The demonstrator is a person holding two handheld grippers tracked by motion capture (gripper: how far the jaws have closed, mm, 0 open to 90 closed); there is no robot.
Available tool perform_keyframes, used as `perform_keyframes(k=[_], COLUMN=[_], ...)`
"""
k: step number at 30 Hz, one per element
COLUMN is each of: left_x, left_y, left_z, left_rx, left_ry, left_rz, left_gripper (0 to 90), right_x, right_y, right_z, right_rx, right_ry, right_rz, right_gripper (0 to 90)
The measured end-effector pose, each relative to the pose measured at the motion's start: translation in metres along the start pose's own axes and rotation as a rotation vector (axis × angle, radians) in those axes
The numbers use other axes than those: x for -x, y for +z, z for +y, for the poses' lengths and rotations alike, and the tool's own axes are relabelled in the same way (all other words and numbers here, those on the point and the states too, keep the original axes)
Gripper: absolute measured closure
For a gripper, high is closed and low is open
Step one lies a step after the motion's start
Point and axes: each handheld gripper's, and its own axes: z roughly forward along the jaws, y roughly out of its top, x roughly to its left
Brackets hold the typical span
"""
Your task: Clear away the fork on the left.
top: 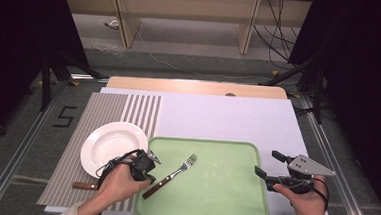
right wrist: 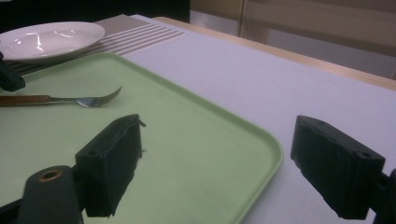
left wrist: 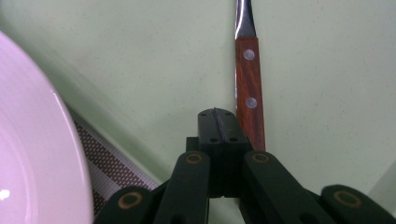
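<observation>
Left gripper (left wrist: 218, 122): jaws together beside fork (top: 170, 175) handle, lower left; spread jaws before gripping. Right gripper (right wrist: 217, 168): jaws apart.

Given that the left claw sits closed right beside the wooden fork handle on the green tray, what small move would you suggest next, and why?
Probably open the left claw and shift it sideways over the wooden-handled metal fork. Its jaws are pressed together with nothing between them, and the handle lies just beside their tips on the pale green plastic tray, so it cannot grip until opened and centred.
</observation>
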Motion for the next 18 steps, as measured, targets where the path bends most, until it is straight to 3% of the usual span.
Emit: perform_keyframes(k=[1,2,3,4,6,13,15,16,18], left_x=[0.007,0.012,0.023,0.030,0.031,0.034,0.034,0.037,0.039], left_y=[0.001,0.002,0.002,0.003,0.004,0.004,0.003,0.003,0.003], left_z=[-0.001,-0.002,-0.002,-0.002,-0.002,-0.004,-0.004,-0.004,-0.004], left_rx=[-0.007,-0.008,-0.015,-0.022,-0.037,-0.054,-0.060,-0.062,-0.064], left_ry=[-0.084,-0.137,-0.266,-0.351,-0.333,-0.324,-0.298,-0.319,-0.313], left_rz=[-0.017,-0.031,-0.051,-0.054,-0.062,-0.064,-0.068,-0.070,-0.074], left_gripper=[89.6,89.7,89.7,89.7,89.7,89.7,89.7,89.7,89.6], right_x=[0.000,0.000,0.000,0.000,0.000,0.000,0.000,0.000,0.000], right_y=[0.000,0.000,0.000,0.000,0.000,0.000,0.000,0.000,0.000], right_z=[0.000,0.000,0.000,0.000,0.000,0.000,0.000,0.000,0.000], right_rx=[0.000,-0.001,-0.001,0.000,-0.001,-0.001,-0.001,-0.001,-0.001], right_ry=[0.000,-0.001,-0.001,0.000,-0.001,-0.001,-0.001,-0.001,-0.001], right_rz=[0.000,0.000,0.000,0.000,0.000,0.001,0.000,0.000,0.000], right_gripper=[17.5,17.5,17.5,17.5,17.5,17.5,17.5,17.5,17.5])
